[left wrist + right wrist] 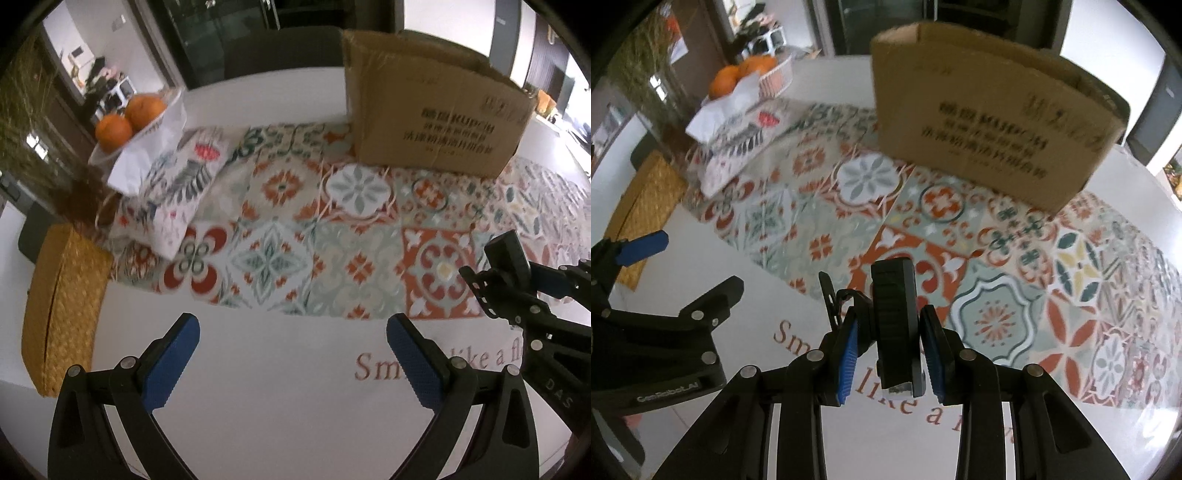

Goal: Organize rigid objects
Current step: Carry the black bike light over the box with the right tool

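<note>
Black plastic is what the task's thing is made of: a small black clip-like gadget (895, 325) with ridges down its back and a thin toothed arm sticking out on its left side. What it is exactly, I cannot tell. It stands upright between the blue pads (849, 354) of the right gripper (892, 354), near 6 o'clock in the right wrist view. The jaws are pressed in on it from both sides, pinching it, so it does not fall.

Up at 1 o'clock sits a brown cardboard box (990, 122) with its top open. My guess is the gadget is meant to go in there, and that is why it is held off the table, over the patterned table runner (1015, 266).

In the left wrist view, the left gripper (293, 360) is low at 6 o'clock. Its jaws are spread wide with nothing between them, so it looks free for the next thing. The gadget shows there at 3 o'clock.

Far off at 10 o'clock are oranges (129, 118) in a bowl, a tissue pack (177, 188), and a yellow woven basket (61, 310)
</note>
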Demonstrator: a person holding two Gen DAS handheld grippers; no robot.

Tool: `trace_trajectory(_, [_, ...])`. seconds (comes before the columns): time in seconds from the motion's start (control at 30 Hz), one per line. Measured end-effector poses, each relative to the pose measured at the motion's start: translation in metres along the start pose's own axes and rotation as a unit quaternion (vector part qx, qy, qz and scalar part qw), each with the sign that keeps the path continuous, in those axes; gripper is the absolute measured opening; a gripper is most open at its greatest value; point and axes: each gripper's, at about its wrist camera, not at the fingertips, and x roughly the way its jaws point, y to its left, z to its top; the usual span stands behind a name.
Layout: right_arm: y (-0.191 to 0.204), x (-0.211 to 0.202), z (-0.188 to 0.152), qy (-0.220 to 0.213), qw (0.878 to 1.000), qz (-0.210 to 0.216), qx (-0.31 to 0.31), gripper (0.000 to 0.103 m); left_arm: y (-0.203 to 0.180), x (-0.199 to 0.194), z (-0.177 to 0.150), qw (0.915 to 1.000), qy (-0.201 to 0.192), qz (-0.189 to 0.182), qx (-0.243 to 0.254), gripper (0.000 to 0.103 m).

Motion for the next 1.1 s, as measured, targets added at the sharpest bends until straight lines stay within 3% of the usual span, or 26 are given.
trace_trajectory(0.4, [-0.028, -0.046, 0.020, -0.066, 0.997, -0.025, 0.041, 0.034, -0.019, -0.037, 0.044, 0.9966, -0.077, -0.006, 0.029, 0.103])
trace_trajectory(1.1, [-0.067, -0.098, 0.081, -0.161, 0.983, -0.057, 0.068, 0.034, -0.033, -0.078, 0.125, 0.9856, -0.166, -0.012, 0.032, 0.103])
